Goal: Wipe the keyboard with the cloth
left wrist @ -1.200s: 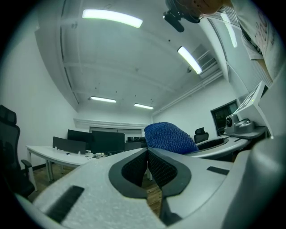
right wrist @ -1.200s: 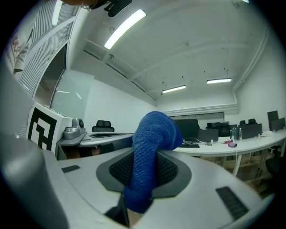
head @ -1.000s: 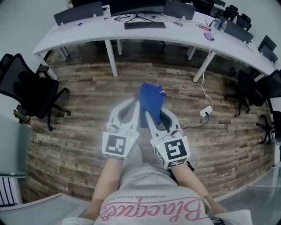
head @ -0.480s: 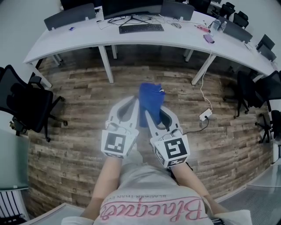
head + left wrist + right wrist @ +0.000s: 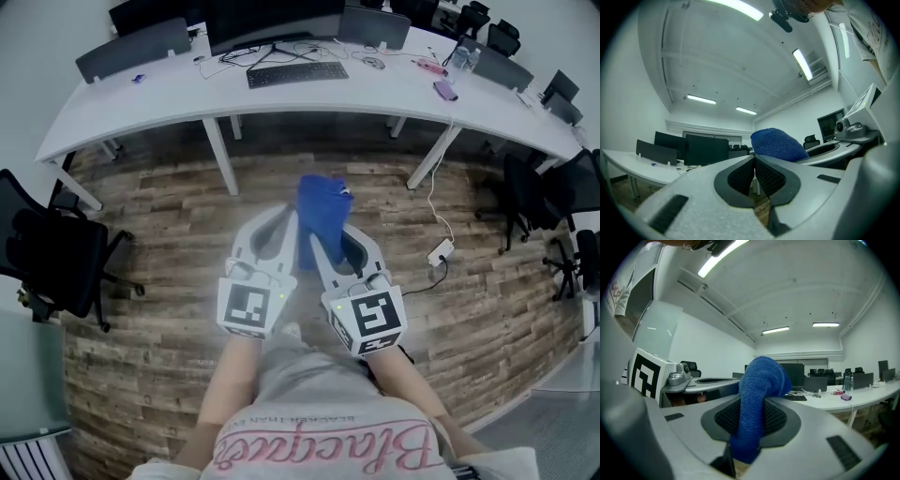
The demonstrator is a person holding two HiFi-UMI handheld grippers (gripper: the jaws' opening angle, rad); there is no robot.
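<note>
And the desk [image 5: 169, 98] has slid down and closer in the head view, the keyboard [image 5: 297, 73] coming with it and drifting a touch left, while the black chair [image 5: 56, 258] on the left drops towards the bottom edge. That reads as the person walking in. Both tools sit just where they were in the view, side by side and out front.

The right gripper [image 5: 752, 420] is clamped on the blue cloth [image 5: 759, 380]. A bunched fold is pinched between its pads, the rest humping up over the tips and a short tail hanging below. The left gripper [image 5: 753, 173] has its jaws pressed together with nothing between them. The blue lump behind it is the other tool's cloth.

The keyboard lies on the far desk in front of the dark monitor, well apart from both tools with bare wood floor between. No wiping has begun yet.

Now the risks. Only a narrow fold is held, so a hard drag across the keys could pull the cloth free. The keyboard lies loose on a smooth top, so a one-sided push may shove it into the cables beside it, unless the empty left tool steadies it.
</note>
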